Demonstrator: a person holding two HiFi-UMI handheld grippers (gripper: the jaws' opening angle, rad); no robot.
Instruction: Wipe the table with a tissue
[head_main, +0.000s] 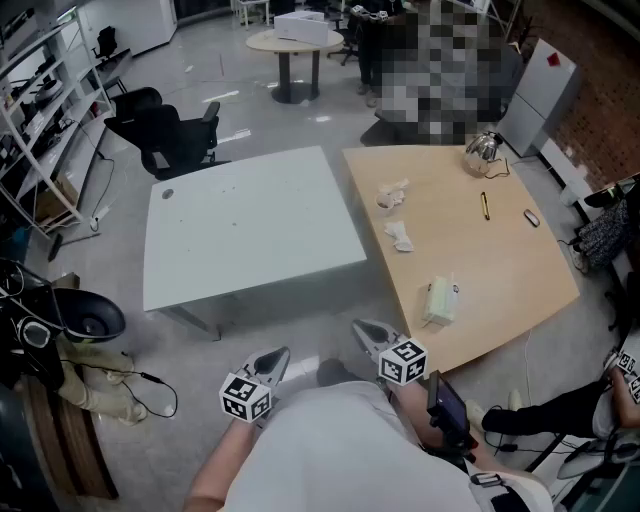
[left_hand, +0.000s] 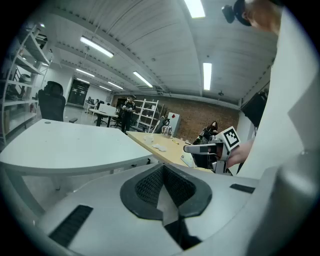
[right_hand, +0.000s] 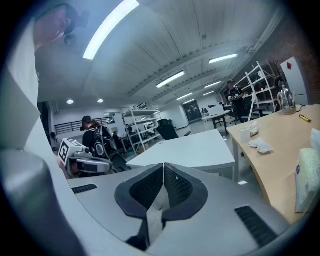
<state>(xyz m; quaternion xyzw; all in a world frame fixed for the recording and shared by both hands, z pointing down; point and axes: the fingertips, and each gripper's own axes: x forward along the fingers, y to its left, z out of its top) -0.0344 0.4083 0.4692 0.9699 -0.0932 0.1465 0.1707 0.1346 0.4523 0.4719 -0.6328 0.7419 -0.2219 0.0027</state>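
Observation:
A pale tissue pack with a sheet sticking up stands near the front edge of the wooden table. Two crumpled tissues lie farther back on it. The white table stands to its left, with a small gap between them. Both grippers hang close to my body, short of the tables. My left gripper is shut and empty. My right gripper is also shut with nothing in it. In the right gripper view the tissue pack is at the far right.
On the wooden table lie a yellow pen, a glass kettle and a small dark object. Black office chairs stand behind the white table. Shelving and floor clutter line the left. A seated person's leg is at the lower right.

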